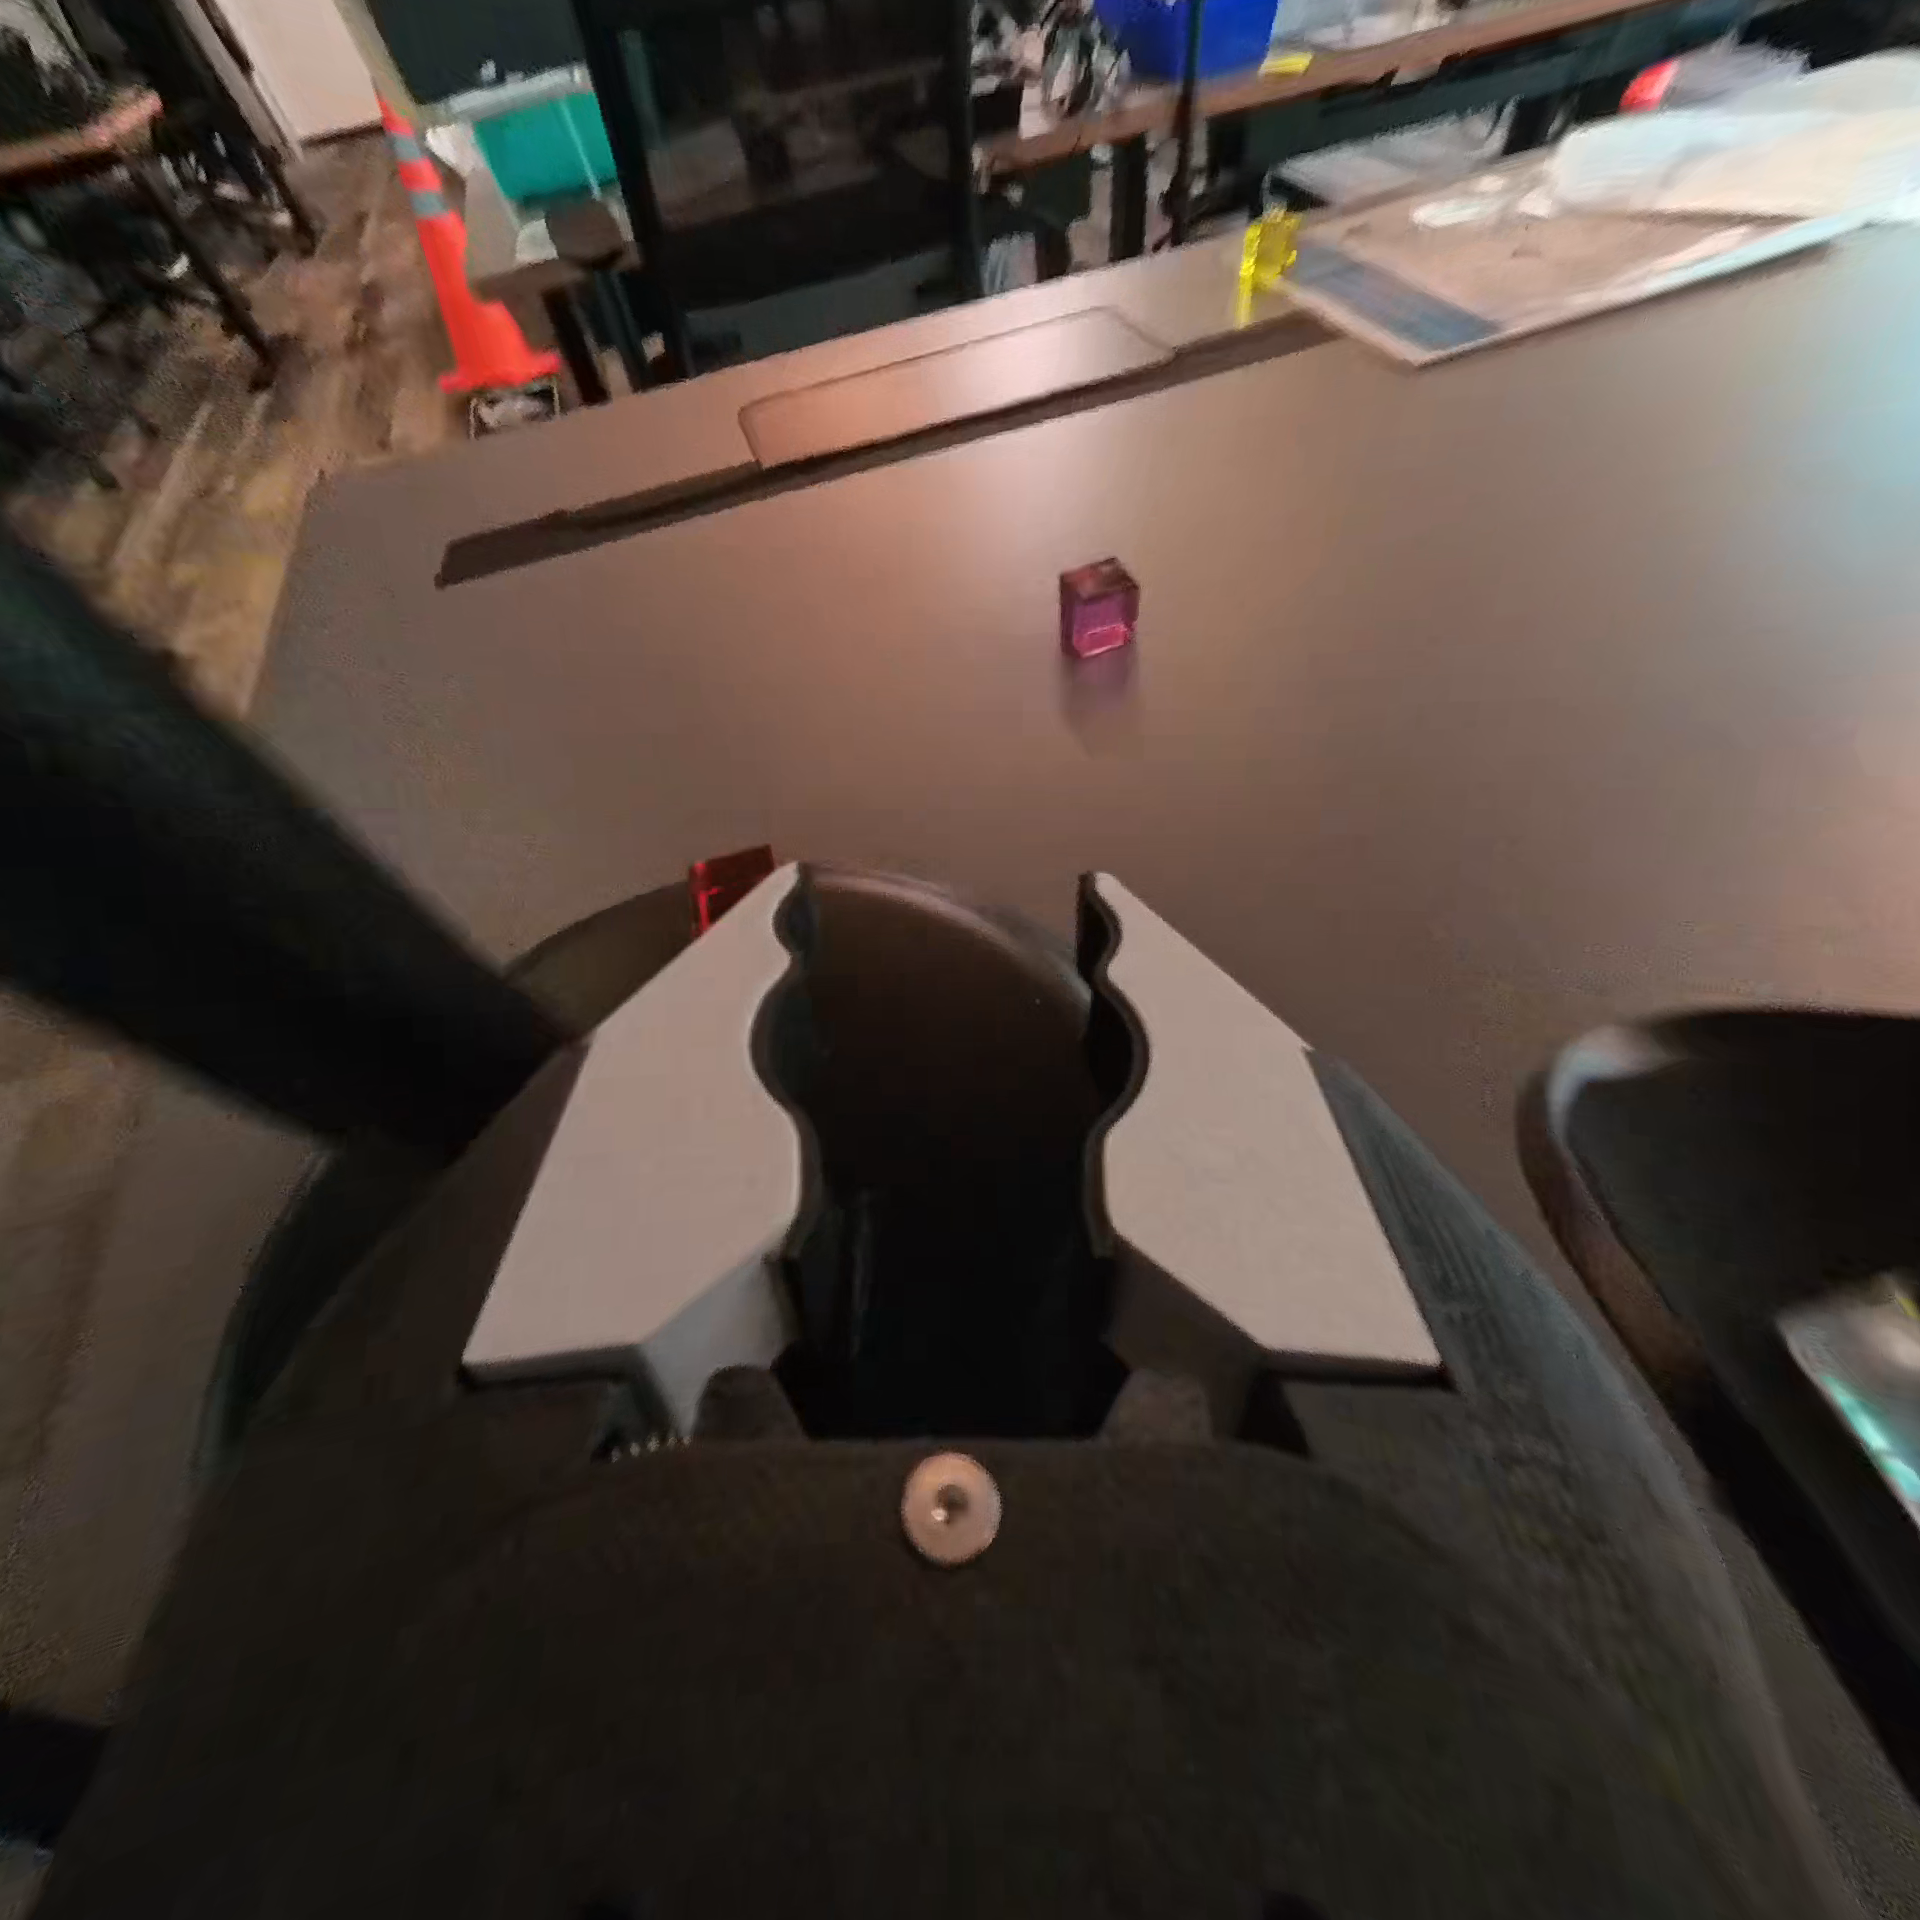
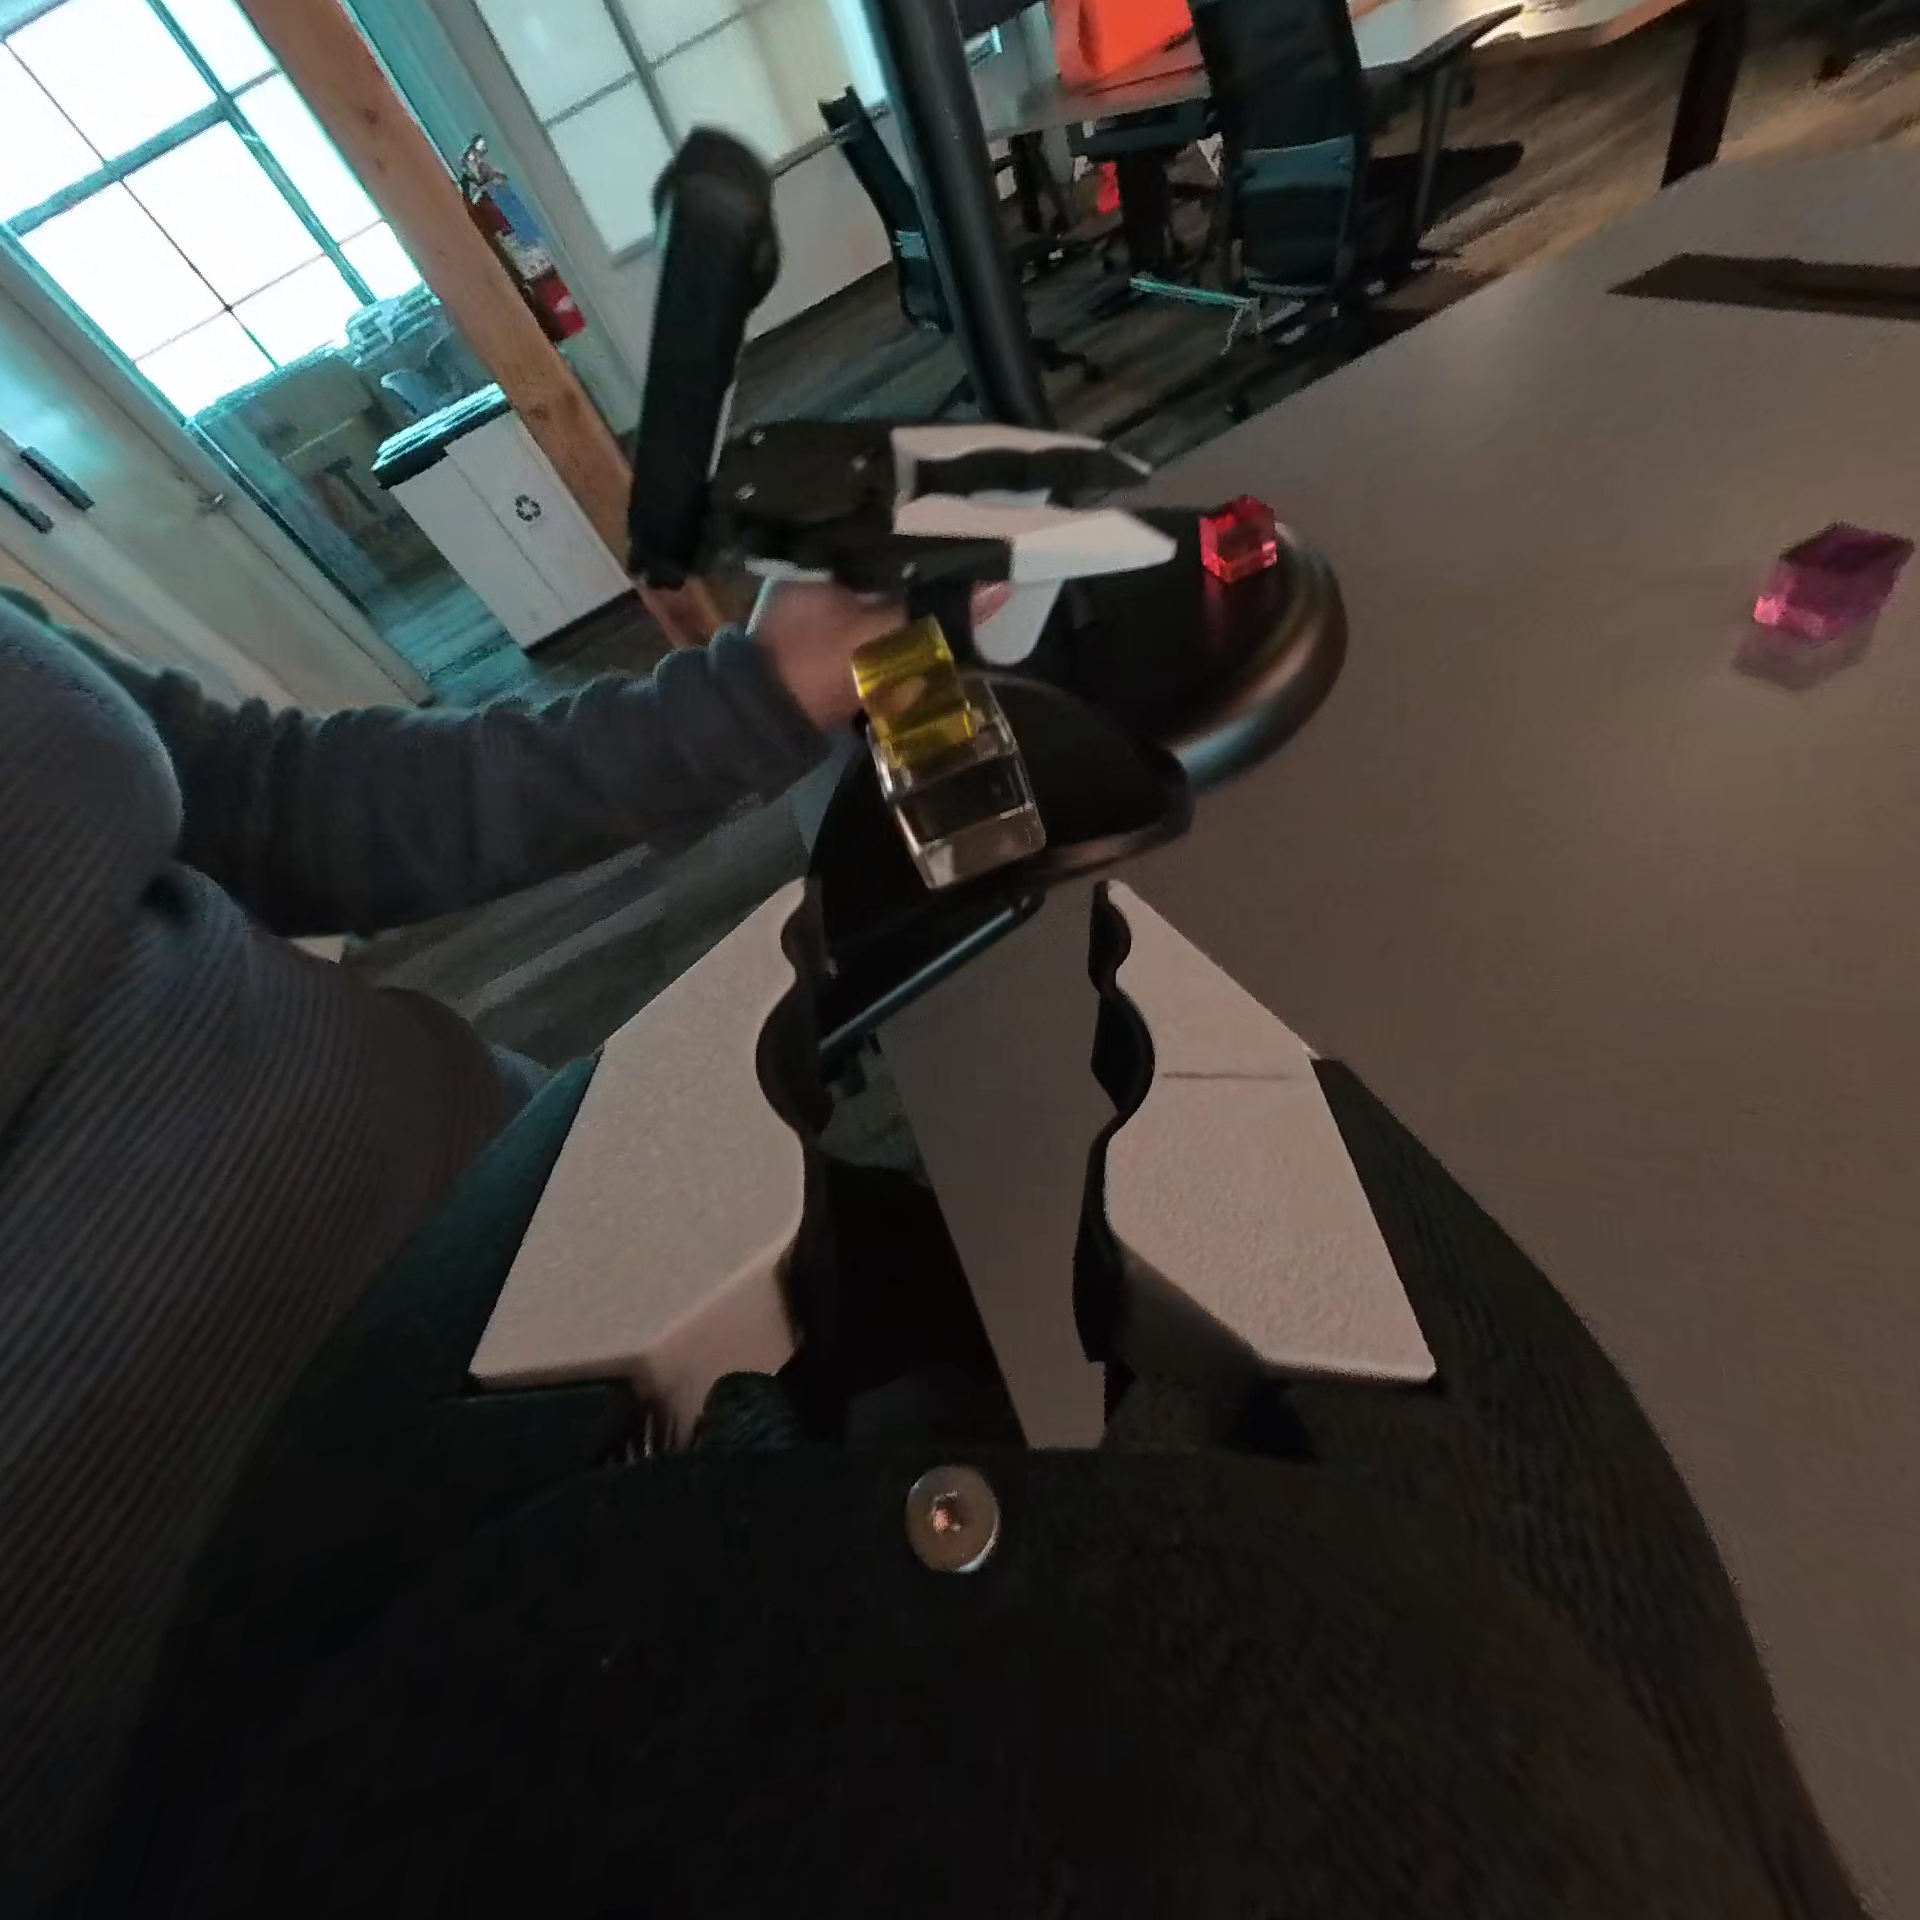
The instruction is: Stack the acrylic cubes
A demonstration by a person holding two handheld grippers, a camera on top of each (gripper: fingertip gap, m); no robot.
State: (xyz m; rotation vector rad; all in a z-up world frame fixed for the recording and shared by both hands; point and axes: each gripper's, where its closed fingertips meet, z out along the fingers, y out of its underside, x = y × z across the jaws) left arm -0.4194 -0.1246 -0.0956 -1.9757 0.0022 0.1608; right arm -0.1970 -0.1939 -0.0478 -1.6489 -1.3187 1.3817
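Clear block (image 2: 961, 805) w/ a yellow block (image 2: 904, 681) stacked on top sits on a black plate (image 2: 1127, 790) at the near edge of the surface (image 2: 1455, 935), just beyond the right tool (image 2: 940, 904). That tool's fingers stand moderately apart w/ nothing between them; tips don't touch the clear block.

Farther left, a 2nd black plate (image 2: 1294, 634) carries a red block (image 2: 1236, 535). The left tool (image 2: 1039, 509), held by a hand (image 2: 821, 655) in a grey sleeve (image 2: 468, 748), hovers over that plate; its fingers are apart and bare. From its own view, the left tool (image 1: 940, 883) shows the plate (image 1: 914, 987) between its fingers and the red block (image 1: 727, 878) just outside the left fingertip.

A purple block (image 1: 1098, 608) stands alone on the surface, well apart from both plates. Far off: orange cone (image 1: 457, 270), papers (image 1: 1558, 249).
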